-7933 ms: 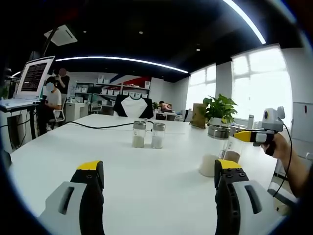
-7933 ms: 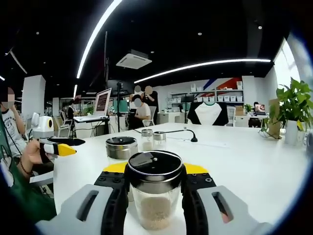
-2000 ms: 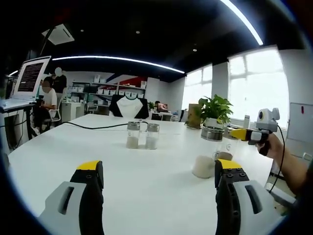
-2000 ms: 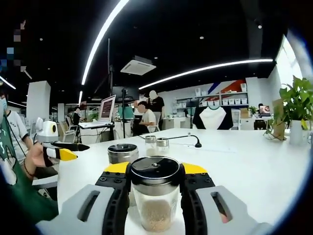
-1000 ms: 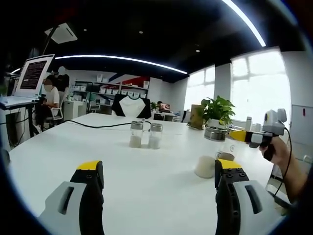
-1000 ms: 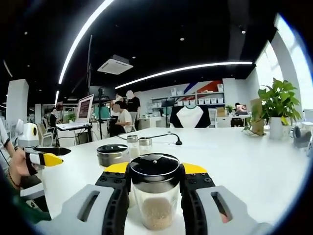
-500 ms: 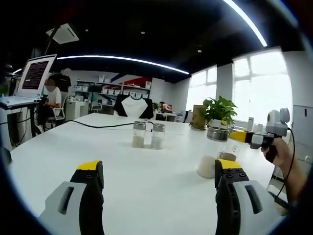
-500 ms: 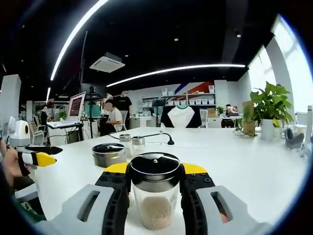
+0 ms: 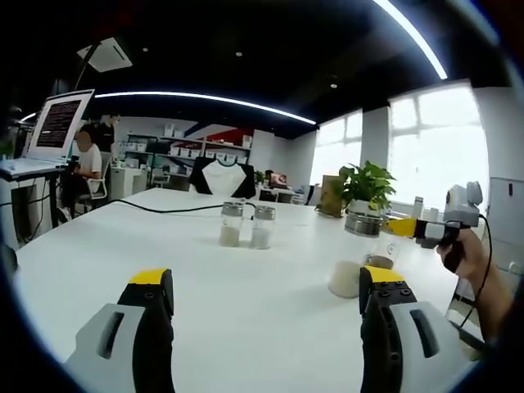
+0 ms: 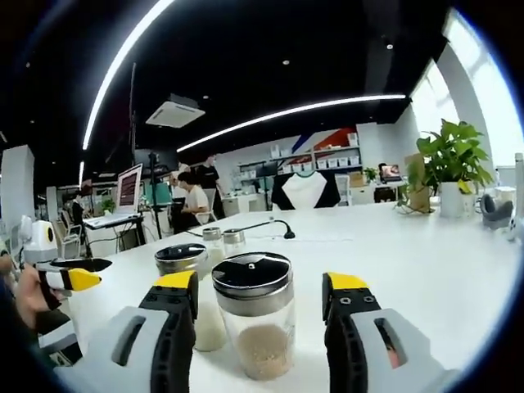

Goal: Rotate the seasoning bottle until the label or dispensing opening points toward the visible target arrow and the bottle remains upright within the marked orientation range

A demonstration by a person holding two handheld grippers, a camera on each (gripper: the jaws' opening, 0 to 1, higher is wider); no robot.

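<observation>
**Seasoning bottle upright between spread jaws**

No target arrow or label can be made out, and the screen text on the distant laptop (image 9: 59,123) is too small to read. The seasoning bottle (image 10: 253,315), clear glass with a dark metal lid and pale granules at the bottom, stands upright on the white table (image 10: 426,254) between the right gripper (image 10: 262,299), whose jaws are spread clear of it. The left gripper (image 9: 264,286) is likewise spread, holding nothing.

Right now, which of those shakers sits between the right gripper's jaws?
The steel-lidded shaker with brownish seasoning, standing between the right gripper's open jaws; the white-filled shaker stands behind it.
</observation>
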